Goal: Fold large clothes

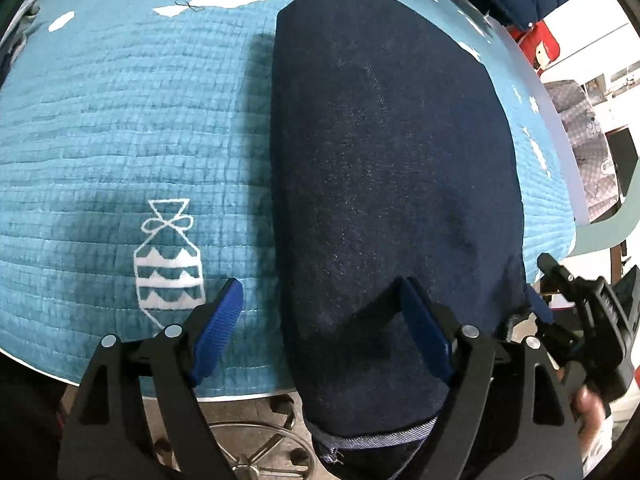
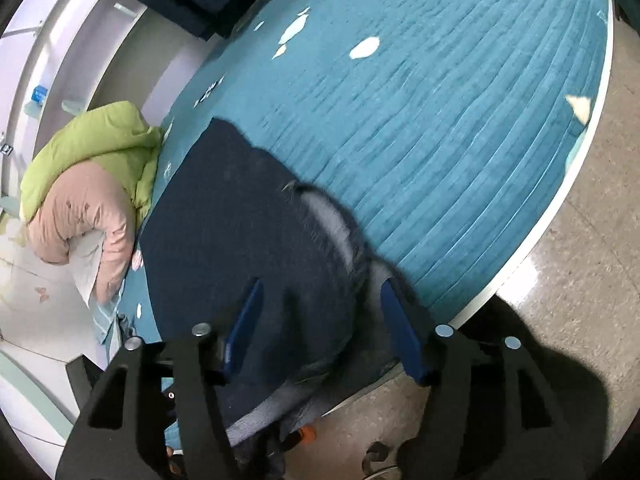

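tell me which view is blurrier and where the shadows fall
Right wrist view: motion blur smears the dark denim garment at its pale edge. Left wrist view: sharp, garment shadow on the teal quilt to its left; fisheye bends both.

One dark denim garment (image 1: pixel 392 168), one teal quilted mat (image 1: pixel 120 120), two grippers (image 1: pixel 324 332) (image 2: pixel 320 328), one green-and-pink bundle (image 2: pixel 88 184).

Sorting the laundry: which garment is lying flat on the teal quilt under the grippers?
The dark navy denim piece; the green and pink jackets sit bunched beside the quilt.
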### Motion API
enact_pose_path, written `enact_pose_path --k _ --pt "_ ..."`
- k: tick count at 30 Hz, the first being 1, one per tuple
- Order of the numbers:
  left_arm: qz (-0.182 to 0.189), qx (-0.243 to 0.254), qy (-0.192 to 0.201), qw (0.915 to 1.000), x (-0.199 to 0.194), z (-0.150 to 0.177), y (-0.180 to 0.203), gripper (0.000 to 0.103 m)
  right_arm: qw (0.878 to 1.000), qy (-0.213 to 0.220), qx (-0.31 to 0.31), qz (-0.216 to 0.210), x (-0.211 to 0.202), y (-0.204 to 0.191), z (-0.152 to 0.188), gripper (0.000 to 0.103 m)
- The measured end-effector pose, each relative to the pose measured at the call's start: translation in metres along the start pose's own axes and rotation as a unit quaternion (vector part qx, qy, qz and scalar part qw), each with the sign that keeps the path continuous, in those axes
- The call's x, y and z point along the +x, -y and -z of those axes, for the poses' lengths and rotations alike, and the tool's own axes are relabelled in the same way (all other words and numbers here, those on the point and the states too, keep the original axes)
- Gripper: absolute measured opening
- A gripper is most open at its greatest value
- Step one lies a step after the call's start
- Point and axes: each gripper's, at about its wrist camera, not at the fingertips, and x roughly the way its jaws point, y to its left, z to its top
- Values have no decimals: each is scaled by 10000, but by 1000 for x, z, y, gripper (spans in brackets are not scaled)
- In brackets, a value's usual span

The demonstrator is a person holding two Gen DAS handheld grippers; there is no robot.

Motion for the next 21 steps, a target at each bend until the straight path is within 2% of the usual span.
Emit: enact_pose_path --k 3,5,7,11,15,19,21 --pt "8 -11 -28 10000 3 -3 -2 81 9994 -308 181 0 8 17 -17 62" --pt "-10 9 -50 10000 4 -7 -2 81 9973 -624 275 -257 22 16 -25 65" --pt "-29 20 -75 10000 5 -5 4 81 9954 -879 263 -271 29 15 -29 66" --pt "-20 -11 -103 9999 5 -5 4 81 9925 -1113 330 -388 36 16 -32 69" --pt "63 -94 -136 9998 6 -5 3 81 9948 -989 249 29 33 12 -35 69" --pt "245 -302 -214 9990 7 -5 -2 81 9935 -1118 208 64 37 13 -33 69" --pt "352 -394 -238 9983 6 -3 -5 81 9906 -1354 104 -164 45 7 -32 70"
